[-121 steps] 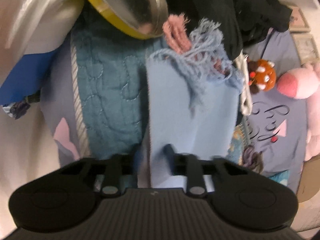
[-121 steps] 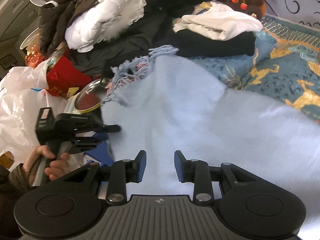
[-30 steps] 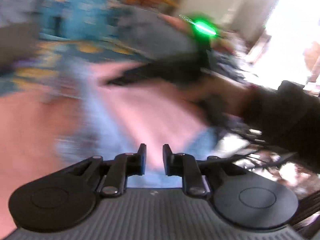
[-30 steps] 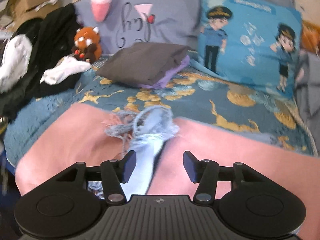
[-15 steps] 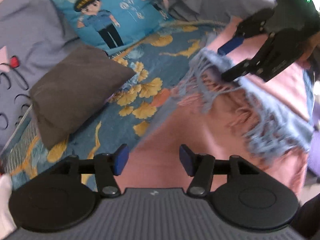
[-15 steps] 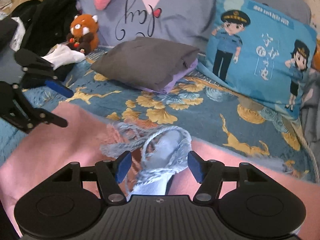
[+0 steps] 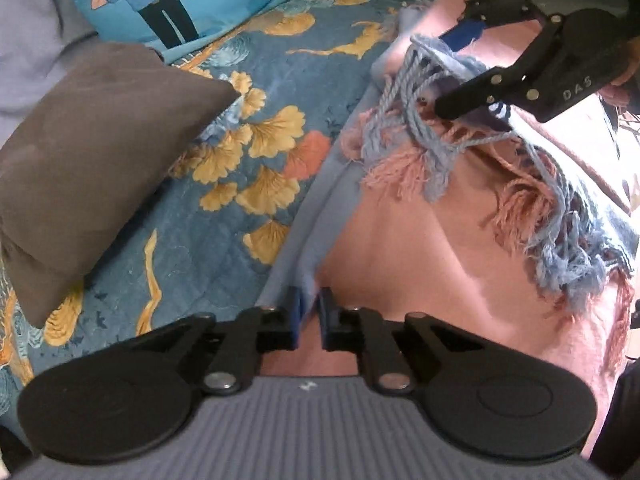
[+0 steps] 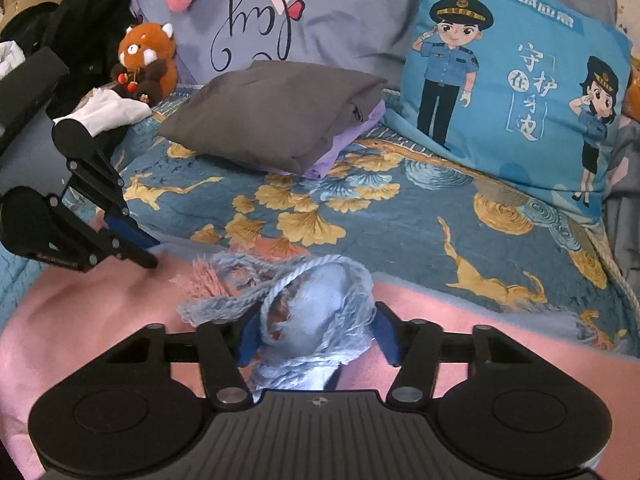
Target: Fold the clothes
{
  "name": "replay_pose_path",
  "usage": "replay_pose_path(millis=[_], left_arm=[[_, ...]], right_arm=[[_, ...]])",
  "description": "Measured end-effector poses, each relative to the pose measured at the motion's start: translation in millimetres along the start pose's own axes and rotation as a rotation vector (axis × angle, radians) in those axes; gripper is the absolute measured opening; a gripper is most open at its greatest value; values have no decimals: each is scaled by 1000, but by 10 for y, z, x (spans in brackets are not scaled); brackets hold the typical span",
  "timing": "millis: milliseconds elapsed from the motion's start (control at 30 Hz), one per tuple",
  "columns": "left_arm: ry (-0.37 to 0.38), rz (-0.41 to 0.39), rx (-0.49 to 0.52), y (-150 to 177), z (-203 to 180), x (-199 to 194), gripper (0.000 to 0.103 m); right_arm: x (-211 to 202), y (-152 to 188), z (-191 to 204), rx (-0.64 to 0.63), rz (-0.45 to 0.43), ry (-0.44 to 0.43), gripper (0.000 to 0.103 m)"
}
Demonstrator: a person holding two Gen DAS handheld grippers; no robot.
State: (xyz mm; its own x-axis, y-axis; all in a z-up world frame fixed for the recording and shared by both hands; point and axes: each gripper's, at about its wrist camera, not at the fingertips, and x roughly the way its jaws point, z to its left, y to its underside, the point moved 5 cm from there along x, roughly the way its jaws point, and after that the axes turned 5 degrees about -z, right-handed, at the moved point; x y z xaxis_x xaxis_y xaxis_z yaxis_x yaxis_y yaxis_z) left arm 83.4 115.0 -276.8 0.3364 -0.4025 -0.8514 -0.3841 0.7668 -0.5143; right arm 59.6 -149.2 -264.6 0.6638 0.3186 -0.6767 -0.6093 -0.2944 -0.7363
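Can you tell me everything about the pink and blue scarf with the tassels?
The scarf is soft and woolly-looking, pink on one face, light blue on the other, with yarn fringe in both colours. It lies spread on the blue patterned quilt. The left gripper is shut on its blue edge. The right gripper is closing around a bunched fringed end.

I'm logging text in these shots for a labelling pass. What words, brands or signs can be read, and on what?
"DAS": on the right gripper body.
"守护在身边": on the blue cushion.
Small top line on that cushion: too blurred to read.
Cursive word on the grey pillow: not legible.
Print on the left gripper body: too small.
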Motion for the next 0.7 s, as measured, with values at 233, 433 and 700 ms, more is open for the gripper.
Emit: replay_pose_path(millis=[233,433,700], left_arm=[[-86,-29,-33,18,11,-143,2],[-183,-85,-141,90,57,-443,2],[-281,-150,-364,313,356,-854,2]], right_arm=[[-179,-24,-142,95,-55,36,5],[-529,-155,-346,292,-114,-107,5],[-354,-152,-865,523,-77,-99,6]])
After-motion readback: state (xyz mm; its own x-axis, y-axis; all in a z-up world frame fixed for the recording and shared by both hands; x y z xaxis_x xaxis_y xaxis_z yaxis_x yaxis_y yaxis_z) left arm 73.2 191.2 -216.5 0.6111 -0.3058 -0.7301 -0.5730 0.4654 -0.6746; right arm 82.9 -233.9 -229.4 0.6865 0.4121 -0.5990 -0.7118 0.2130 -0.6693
